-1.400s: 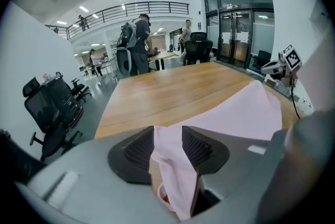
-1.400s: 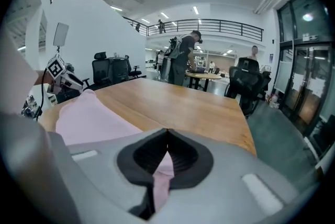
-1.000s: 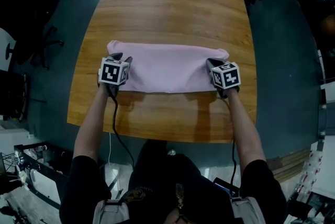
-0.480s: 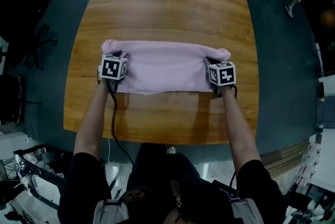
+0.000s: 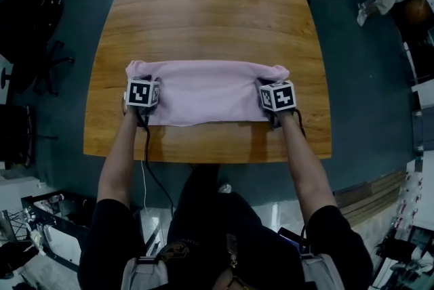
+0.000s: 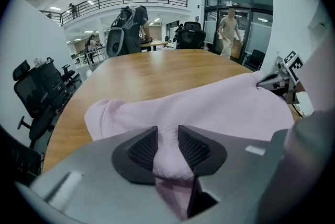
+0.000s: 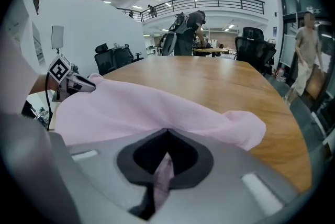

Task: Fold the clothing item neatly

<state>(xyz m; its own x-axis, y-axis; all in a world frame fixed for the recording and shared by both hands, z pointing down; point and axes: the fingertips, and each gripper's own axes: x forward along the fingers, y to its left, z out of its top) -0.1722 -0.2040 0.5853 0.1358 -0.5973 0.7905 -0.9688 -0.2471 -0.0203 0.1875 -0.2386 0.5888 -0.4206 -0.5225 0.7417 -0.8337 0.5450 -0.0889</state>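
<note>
Tongs on the left (image 6: 167, 139): the jaws have just been closing; a thick bunch of the pink garment (image 5: 207, 91) fills the narrow gap and both pads (image 6: 142, 148) touch it, so you grip it there.
Tongs on the right (image 7: 167, 135): the jaws are fully together, with only a thin fold of the same cloth pinched between them.
Reason for the two grips: you take one short end in each, I think to hold the cloth stretched and straight while the fold is laid down.
Place of the garment: it lies on the wooden table (image 5: 203, 11), in the near half, and reaches from one gripper to the other.
Look of the garment: a long pale pink band, seemingly already doubled; the surface is smooth, the far edge is rounded, and there is a small bulge at each far corner.
</note>
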